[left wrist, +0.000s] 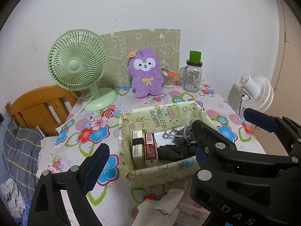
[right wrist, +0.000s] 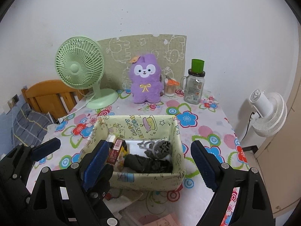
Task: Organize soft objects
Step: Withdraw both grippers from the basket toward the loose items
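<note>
purple plush bunny (right wrist: 145, 79) upright at table's back; dark cloth bundle (right wrist: 148, 163) and grey drawstring pouch (right wrist: 160, 148) inside box

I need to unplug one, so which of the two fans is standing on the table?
The green fan, left of the purple plush, stands on the flowered table. The white fan stands off its right edge.

Right tongs (right wrist: 150, 167) open over box (right wrist: 150, 179); plush (right wrist: 144, 79) behind.
</note>
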`<state>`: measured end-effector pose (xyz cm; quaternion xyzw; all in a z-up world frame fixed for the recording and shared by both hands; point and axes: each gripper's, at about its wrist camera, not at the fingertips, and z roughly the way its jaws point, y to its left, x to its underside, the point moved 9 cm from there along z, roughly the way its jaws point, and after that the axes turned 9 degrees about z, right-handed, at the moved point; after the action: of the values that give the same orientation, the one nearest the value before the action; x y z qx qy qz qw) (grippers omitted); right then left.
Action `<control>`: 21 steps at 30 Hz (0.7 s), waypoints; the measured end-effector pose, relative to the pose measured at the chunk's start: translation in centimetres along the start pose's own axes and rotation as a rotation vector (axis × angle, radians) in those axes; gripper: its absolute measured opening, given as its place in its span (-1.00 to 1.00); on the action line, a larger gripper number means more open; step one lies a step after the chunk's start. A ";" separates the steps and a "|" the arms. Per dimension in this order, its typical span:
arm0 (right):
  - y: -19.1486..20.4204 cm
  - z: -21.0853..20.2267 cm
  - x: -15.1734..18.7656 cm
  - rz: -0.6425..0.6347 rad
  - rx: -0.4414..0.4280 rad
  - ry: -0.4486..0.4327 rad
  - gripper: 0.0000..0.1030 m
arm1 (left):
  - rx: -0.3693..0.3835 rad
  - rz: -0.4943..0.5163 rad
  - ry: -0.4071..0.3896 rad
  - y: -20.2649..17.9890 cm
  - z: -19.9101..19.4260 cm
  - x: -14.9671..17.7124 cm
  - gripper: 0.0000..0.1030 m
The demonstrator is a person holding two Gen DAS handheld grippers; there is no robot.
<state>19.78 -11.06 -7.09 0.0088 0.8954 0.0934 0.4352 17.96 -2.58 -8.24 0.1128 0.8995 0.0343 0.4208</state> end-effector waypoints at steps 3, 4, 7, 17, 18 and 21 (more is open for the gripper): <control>0.0 -0.7 0.4 -0.003 0.000 -0.008 0.76 | 0.002 0.001 -0.005 -0.2 -0.5 0.2 0.84; 0.0 -0.9 0.5 -0.003 0.000 -0.009 0.76 | 0.001 0.002 -0.007 -0.2 -0.8 0.4 0.84; 0.2 -1.6 0.9 0.001 -0.006 -0.012 0.76 | -0.001 0.002 -0.013 -0.2 -1.4 0.7 0.85; 0.3 -3.2 2.2 0.001 -0.012 -0.018 0.76 | 0.009 -0.001 -0.020 -0.5 -2.8 2.1 0.86; 0.3 -3.3 2.4 0.000 -0.011 -0.018 0.76 | 0.011 -0.001 -0.019 -0.5 -2.8 2.3 0.86; 0.3 -3.7 2.8 -0.002 -0.010 -0.021 0.76 | 0.018 -0.003 -0.018 -0.7 -3.1 2.7 0.86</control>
<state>15.13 -11.06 -6.94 0.0069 0.8903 0.0972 0.4449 13.77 -2.52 -8.35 0.1153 0.8961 0.0245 0.4280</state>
